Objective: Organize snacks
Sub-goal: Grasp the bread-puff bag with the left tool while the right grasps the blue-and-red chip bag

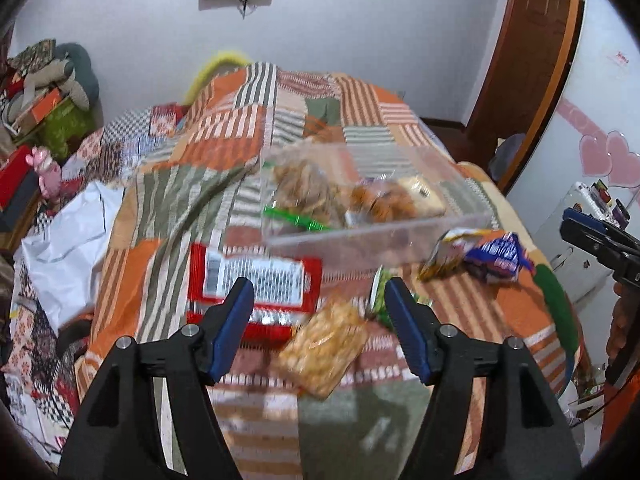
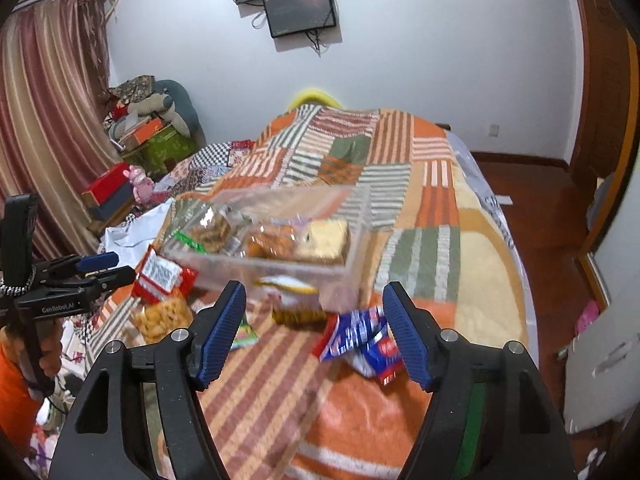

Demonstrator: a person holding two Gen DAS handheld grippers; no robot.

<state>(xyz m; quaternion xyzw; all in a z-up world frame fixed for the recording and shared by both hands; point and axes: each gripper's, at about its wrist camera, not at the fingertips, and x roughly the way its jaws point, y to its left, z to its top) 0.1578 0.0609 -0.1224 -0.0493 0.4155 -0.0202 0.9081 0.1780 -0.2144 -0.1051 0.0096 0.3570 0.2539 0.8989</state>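
Several snacks are already lying in the clear box (image 2: 264,240) on the bed (image 2: 460,320). Both grippers, left (image 1: 318,300) and right (image 2: 314,304), are hovering open and empty, probably because loose packets (image 2: 360,344) are waiting below them.

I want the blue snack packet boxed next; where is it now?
The blue snack packet lies on the quilt, outside the clear box at its near right corner, just ahead of the right tongs.
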